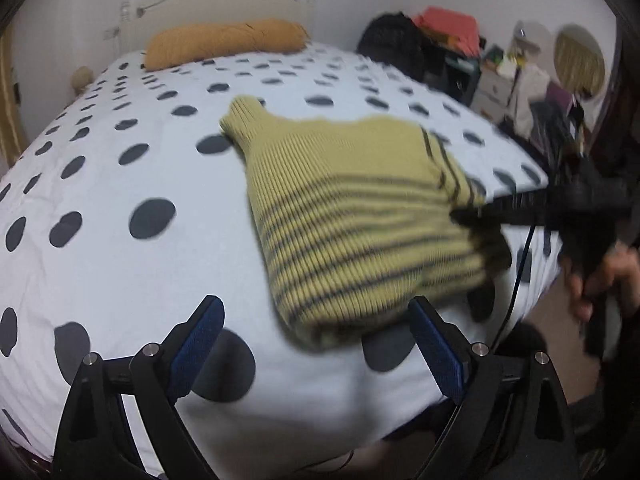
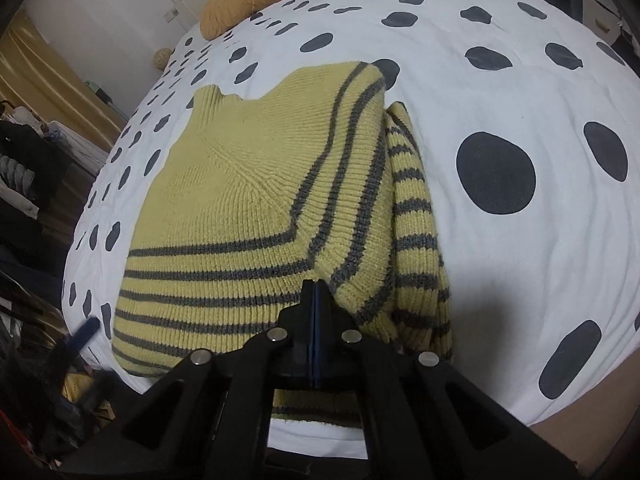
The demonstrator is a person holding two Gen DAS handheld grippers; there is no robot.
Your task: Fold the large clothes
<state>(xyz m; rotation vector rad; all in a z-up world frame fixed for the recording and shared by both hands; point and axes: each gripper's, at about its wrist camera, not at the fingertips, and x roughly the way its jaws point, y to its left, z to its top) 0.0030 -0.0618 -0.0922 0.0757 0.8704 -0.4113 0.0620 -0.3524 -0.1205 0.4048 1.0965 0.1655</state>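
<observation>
A yellow knitted sweater point(image 2: 256, 184) with dark grey stripes is laid on the bed point(image 2: 500, 80), near its front edge, on a white cover with dark dots. It is already folded in part: the neck is turned towards the orange pillow point(image 1: 224, 42), and one striped sleeve point(image 2: 416, 216) is seen lying along the side of the body.

The right gripper point(image 2: 315, 292) is held just above the lower part of the sweater, and its jaws are pressed fully together. No fabric is seen between them, so nothing is grasped. The left gripper point(image 1: 316, 344) is kept beside the near corner of the sweater, with its jaws spread wide and empty.

The knit is judged to be thick, soft and rather heavy for a garment. It is expected to sag and stretch when it is lifted by one point only, and the layers can slide apart. It is therefore better taken at the ribbed hem or at a folded edge, with all layers caught together, and by both grippers at two separate corners.
</observation>
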